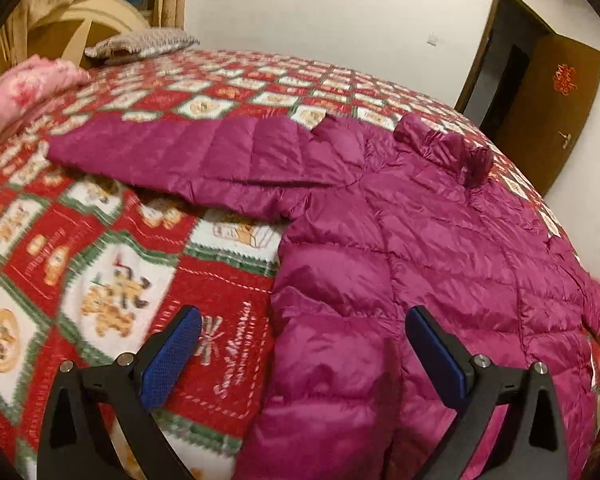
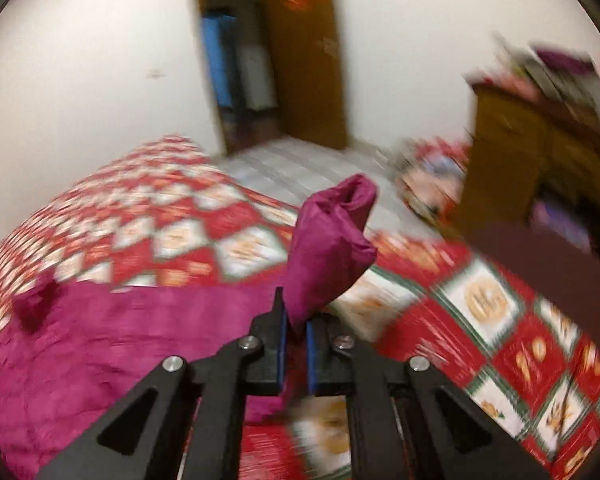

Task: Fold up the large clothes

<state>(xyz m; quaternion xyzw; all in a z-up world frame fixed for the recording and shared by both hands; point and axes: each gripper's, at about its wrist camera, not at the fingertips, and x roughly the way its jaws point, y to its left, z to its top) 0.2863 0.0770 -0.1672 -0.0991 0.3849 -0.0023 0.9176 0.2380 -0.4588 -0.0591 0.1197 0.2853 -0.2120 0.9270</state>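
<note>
A magenta quilted jacket (image 1: 400, 248) is lying spread flat on a bedspread (image 1: 112, 248) patterned in red, white and green squares. One sleeve (image 1: 188, 152) is reaching out across the bedspread toward a pink folded quilt (image 1: 24, 88) at the far left edge; the collar (image 1: 444, 148) is pointing toward the far side of the bed. The left gripper (image 1: 304, 348) is hovering with its jaws wide apart over the jacket's near side edge, one blue pad (image 1: 172, 356) above bare bedspread, the other above fabric. The right gripper (image 2: 296, 340) is pinching the other sleeve's cuff (image 2: 332, 240) tight between its pads, the cuff standing up clear of the bed. Open bedspread is lying on both sides of the jacket. Beyond the bed's edge, tiled floor (image 2: 300, 168) is leading to an open doorway (image 2: 240, 72); a wooden cabinet (image 2: 540, 152) is standing at the right.
</note>
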